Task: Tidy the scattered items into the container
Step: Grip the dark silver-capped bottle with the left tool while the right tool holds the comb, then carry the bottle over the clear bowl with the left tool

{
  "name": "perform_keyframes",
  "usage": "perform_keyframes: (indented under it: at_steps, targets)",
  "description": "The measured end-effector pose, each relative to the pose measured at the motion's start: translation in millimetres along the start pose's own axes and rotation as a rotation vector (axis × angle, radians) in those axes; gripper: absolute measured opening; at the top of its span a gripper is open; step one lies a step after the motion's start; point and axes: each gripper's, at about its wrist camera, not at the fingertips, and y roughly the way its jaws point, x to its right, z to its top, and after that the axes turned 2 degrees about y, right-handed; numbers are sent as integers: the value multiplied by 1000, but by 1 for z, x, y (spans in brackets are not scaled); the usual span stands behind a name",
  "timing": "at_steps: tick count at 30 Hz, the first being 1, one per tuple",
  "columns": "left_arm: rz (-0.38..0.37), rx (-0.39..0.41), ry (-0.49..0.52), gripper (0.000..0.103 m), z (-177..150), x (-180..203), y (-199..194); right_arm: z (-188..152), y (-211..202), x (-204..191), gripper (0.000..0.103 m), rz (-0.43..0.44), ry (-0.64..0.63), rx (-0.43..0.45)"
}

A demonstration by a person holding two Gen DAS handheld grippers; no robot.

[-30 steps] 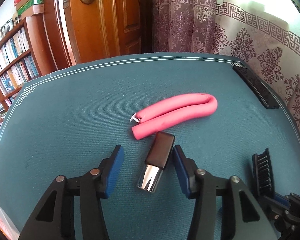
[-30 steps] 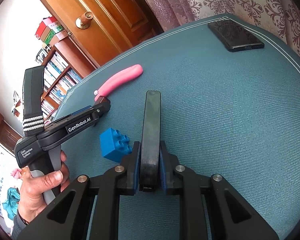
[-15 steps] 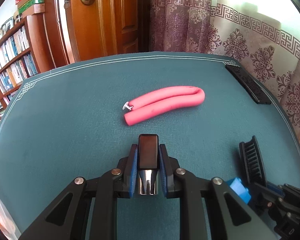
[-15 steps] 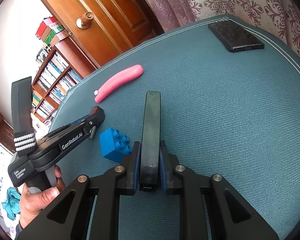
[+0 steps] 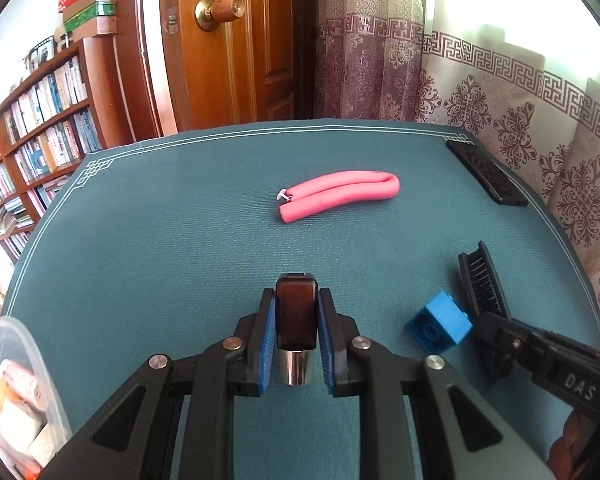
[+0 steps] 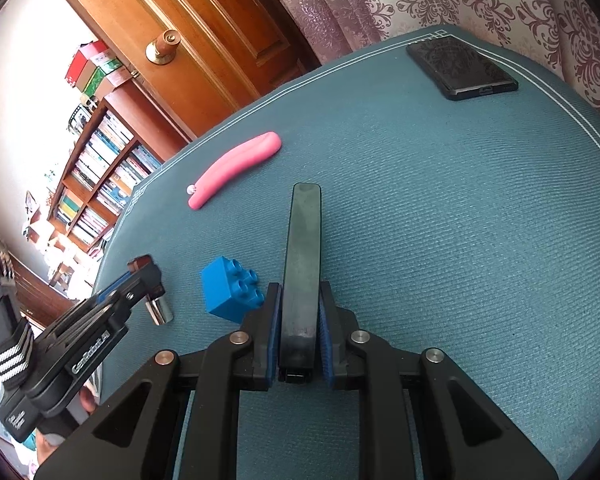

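Wide bare teal mat (image 5: 160, 240) lies ahead of the left gripper (image 5: 296, 320) clamping the dark-capped bottle (image 5: 295, 320), the right gripper (image 6: 300, 316) pinches the black comb (image 6: 304, 248), and the clear container (image 5: 28, 364) is cut off at the left edge

The teal textured counter (image 5: 172, 248) with white border lines carries a folded pink foam tube (image 5: 340, 196), a blue plastic building brick (image 5: 440, 326) and a black patterned phone (image 6: 460, 66).

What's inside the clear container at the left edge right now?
Through the clear container's wall, pale cream and pinkish items show, too blurred to name. The frame edge cuts off most of it, so the rest of its contents can't be seen.
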Motion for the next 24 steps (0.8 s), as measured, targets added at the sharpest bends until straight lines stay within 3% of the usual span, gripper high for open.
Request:
perform_keyframes:
  at_steps: [9, 20, 24]
  targets:
    - [13, 19, -47, 23, -17, -12, -25, 7, -19, -8, 17, -6, -31, 82]
    - [10, 7, -69, 23, -35, -18, -34, 4, -11, -10, 17, -46, -61, 75]
    - [8, 5, -71, 23, -39, -19, -35, 4, -6, -6, 29, -37, -53, 66]
